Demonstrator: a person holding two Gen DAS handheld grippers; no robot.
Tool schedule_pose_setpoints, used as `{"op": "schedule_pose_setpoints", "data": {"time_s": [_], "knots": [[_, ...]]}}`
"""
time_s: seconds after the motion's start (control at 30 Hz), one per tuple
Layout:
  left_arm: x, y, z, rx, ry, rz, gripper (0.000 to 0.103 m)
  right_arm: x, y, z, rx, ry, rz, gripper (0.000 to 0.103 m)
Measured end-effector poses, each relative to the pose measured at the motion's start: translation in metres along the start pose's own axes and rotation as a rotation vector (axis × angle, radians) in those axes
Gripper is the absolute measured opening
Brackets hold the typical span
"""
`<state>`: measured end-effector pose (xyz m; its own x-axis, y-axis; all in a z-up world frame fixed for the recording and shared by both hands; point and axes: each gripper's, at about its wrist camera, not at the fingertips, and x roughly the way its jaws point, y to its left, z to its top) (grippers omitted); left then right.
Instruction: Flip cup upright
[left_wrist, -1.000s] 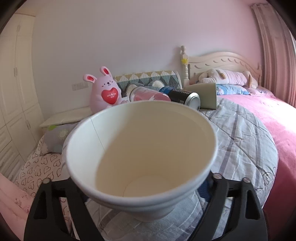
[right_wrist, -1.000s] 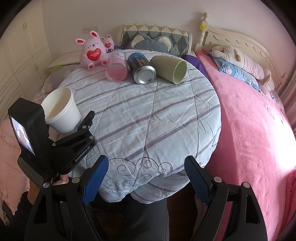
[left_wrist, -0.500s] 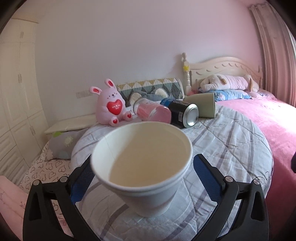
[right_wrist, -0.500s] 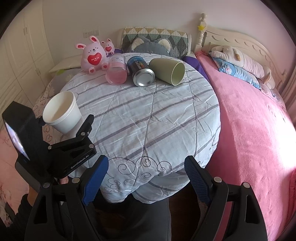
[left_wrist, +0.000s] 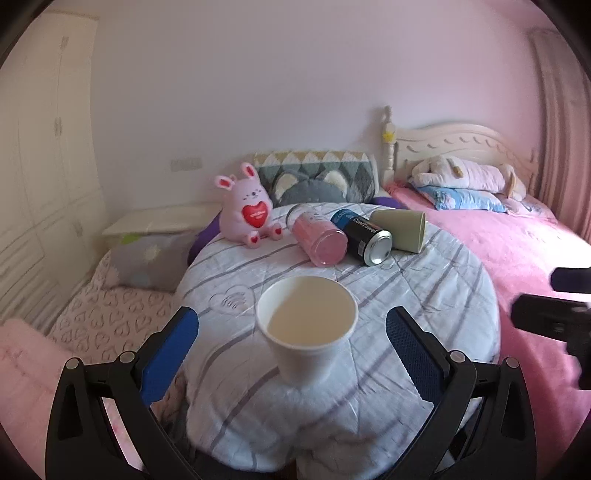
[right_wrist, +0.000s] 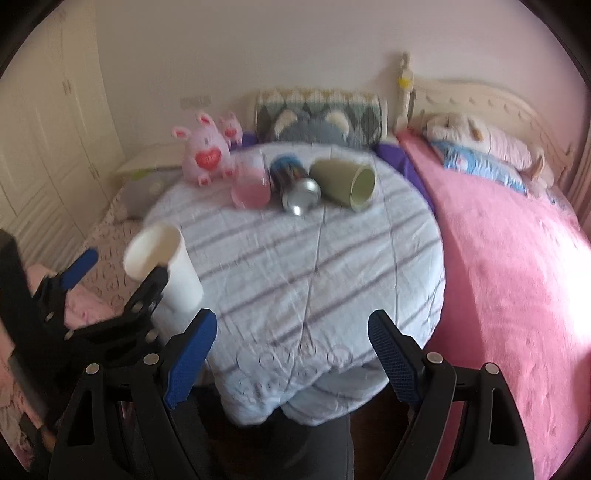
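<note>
Left wrist view: the white cup (left_wrist: 307, 332) stands upright, mouth up, on the striped quilt (left_wrist: 424, 295) near its front edge. The left gripper (left_wrist: 291, 345) has its jaws wide apart, one blue pad (left_wrist: 170, 354) on each side of the cup and neither touching it, which suggests a release with the cup left to stand by itself. Beyond the cup lie a pink jar (left_wrist: 320, 240), a can (left_wrist: 365, 236) and a green cup (left_wrist: 400, 229), all on their sides in a row; left of the jar sits a bunny (left_wrist: 248, 208). They are well apart from the cup, so it has room.

Right wrist view: blurred. The cup (right_wrist: 162, 266) is left of the quilt's (right_wrist: 332, 266) middle, upright as far as I can tell, the left gripper (right_wrist: 122, 269) flanking it. The right gripper (right_wrist: 291, 358) hangs over the front edge, jaws apart, holding nothing, well right of the cup; it seems idle. The flip looks done.
</note>
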<state>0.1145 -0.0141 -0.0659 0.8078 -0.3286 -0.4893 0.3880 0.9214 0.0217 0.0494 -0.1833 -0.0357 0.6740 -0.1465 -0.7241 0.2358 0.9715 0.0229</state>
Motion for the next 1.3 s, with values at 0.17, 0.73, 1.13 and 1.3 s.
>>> {"op": "schedule_pose_setpoints", "data": {"time_s": [0.17,0.73,1.13,1.3], "knots": [[-0.044,-0.006,0.014,0.034,0.077,0.101,0.103,-0.027,-0.001,0.004,0.009,-0.109,0.038,0.085],[-0.108,-0.011,0.004,-0.020,0.233,0.222,0.103,-0.069,-0.012,-0.038,-0.009,-0.161,0.082,0.085],[-0.149,-0.028,-0.024,0.009,0.200,0.290,0.103,-0.096,0.000,-0.082,-0.045,-0.190,0.120,0.085],[-0.159,-0.032,-0.027,0.005,0.190,0.260,0.103,-0.108,-0.001,-0.090,-0.046,-0.216,0.115,0.085]]}}
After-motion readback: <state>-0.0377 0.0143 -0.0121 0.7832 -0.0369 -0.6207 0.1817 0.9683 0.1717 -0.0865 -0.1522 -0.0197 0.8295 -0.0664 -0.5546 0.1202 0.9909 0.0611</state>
